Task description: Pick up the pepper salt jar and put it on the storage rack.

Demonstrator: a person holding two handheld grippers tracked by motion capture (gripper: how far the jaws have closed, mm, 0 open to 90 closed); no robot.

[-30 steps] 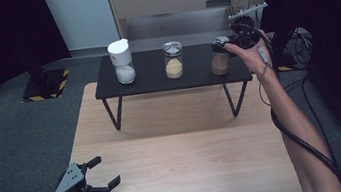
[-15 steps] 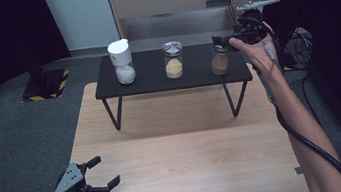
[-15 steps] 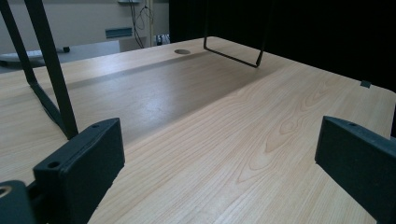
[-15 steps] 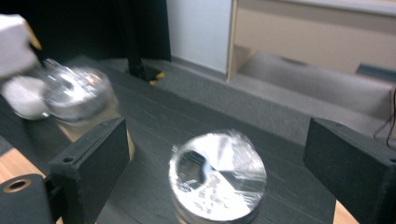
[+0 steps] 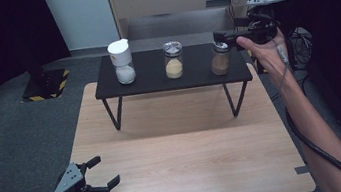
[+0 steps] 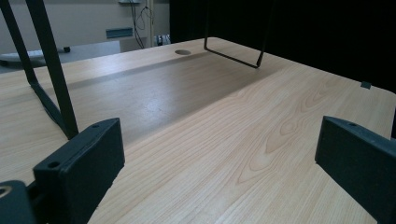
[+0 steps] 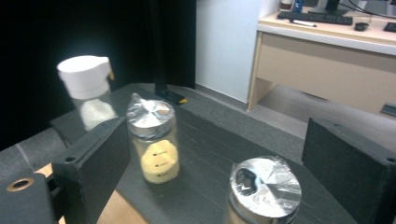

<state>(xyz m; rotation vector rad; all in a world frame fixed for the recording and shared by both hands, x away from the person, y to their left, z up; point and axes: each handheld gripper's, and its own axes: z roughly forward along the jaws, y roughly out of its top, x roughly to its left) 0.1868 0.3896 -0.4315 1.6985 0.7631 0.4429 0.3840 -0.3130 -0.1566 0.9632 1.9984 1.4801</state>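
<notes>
The wooden bench [image 5: 187, 159] carries a low black shelf [image 5: 156, 80] at its 12 o'clock end, and three jars stand in a row on that shelf: a white-capped jar [image 5: 121, 61] toward 11 o'clock, a jar of yellow powder [image 5: 173, 60] in the middle, and a jar of brown powder [image 5: 220, 57] toward 1 o'clock. The right tongs [image 5: 223, 34] hang open just above the brown jar, whose silver lid [image 7: 265, 184] sits low between the jaws. To grip well, I judge they should drop straight down until the jaws straddle the lid, centred, then close evenly without tipping the jar. The left tongs [image 5: 100, 179] rest open near 7 o'clock, holding nothing.
</notes>
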